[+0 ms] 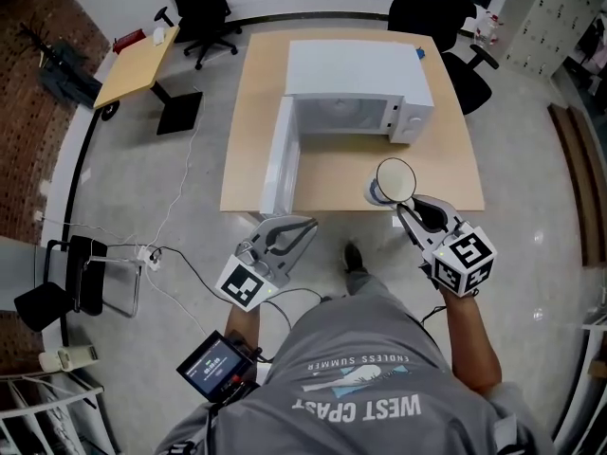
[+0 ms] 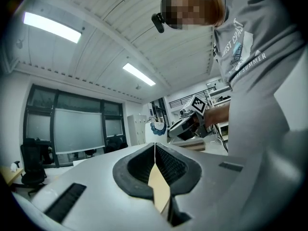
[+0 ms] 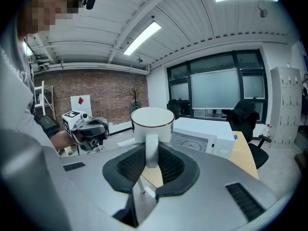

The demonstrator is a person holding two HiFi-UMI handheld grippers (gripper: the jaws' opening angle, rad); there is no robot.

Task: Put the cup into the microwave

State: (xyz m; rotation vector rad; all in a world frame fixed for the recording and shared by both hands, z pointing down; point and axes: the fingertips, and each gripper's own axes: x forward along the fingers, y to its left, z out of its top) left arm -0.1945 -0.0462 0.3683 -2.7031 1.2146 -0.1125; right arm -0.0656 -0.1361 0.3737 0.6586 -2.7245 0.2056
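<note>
Stands at the near edge of the wooden table (image 1: 446, 173), forearms out to either side of the body; holds a gripper in each hand. Carries the right gripper (image 1: 408, 211) ahead of the right hip, bare forearm running back toward the grey shirt (image 1: 360, 387); tips its jaws a little below level and aims them across the table; keeps its marker cube (image 1: 463, 257) at the rear, nearest the body. Pinches the handle (image 3: 151, 150) of the white cup (image 1: 394, 180) between the right jaws, which are partly closed with ribbed pads pressed on both sides of it; bears the cup upright, mouth up, over the near part of the table, in front of the microwave's control-panel side; cannot tell whether its base touches the tabletop. Faces the white microwave (image 1: 360, 88) at the far middle of the table, door (image 1: 282, 154) swung wide to the left, cavity open toward the body; has the cup outside it, short of the opening and off to its right. Holds the left gripper (image 1: 303, 227) lower left, off the table, just short of the near edge beside the open door's end; keeps it roughly level, pointing up and right in the head view; shuts its jaws tip to tip on nothing, only a sliver of tabletop showing below the pads.
</note>
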